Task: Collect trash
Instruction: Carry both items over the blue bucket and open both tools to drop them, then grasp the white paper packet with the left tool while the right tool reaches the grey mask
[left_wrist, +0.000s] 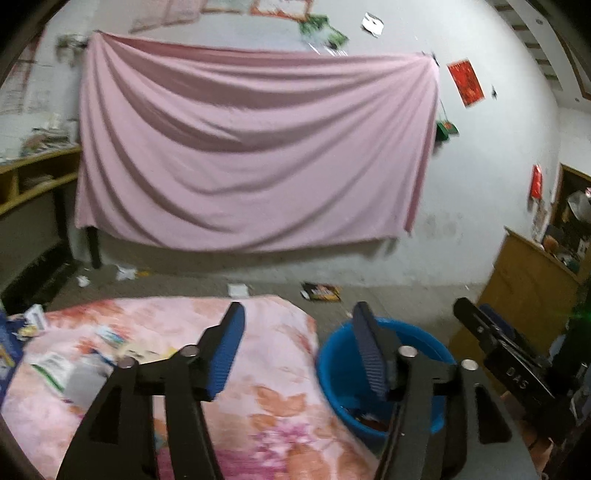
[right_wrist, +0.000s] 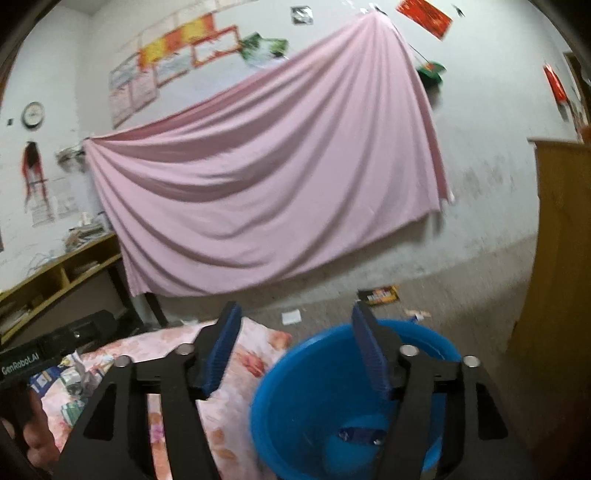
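A blue bucket (left_wrist: 340, 373) stands on the floor right of a table under a pink floral cloth (left_wrist: 266, 369). Something dark and red lies in its bottom. My left gripper (left_wrist: 297, 314) is open and empty, above the cloth's right edge and the bucket. Several wrappers and papers (left_wrist: 55, 365) lie on the cloth at the left. My right gripper (right_wrist: 295, 314) is open and empty above the bucket (right_wrist: 303, 387), where a blue wrapper (right_wrist: 356, 434) lies at the bottom. The right gripper's body shows in the left wrist view (left_wrist: 513, 369).
A pink sheet (left_wrist: 255, 147) hangs on the back wall. Litter lies on the floor below it: a dark packet (left_wrist: 320, 291), white scraps (left_wrist: 125, 273). A wooden cabinet (left_wrist: 528, 284) stands at the right, a shelf (left_wrist: 33, 177) at the left.
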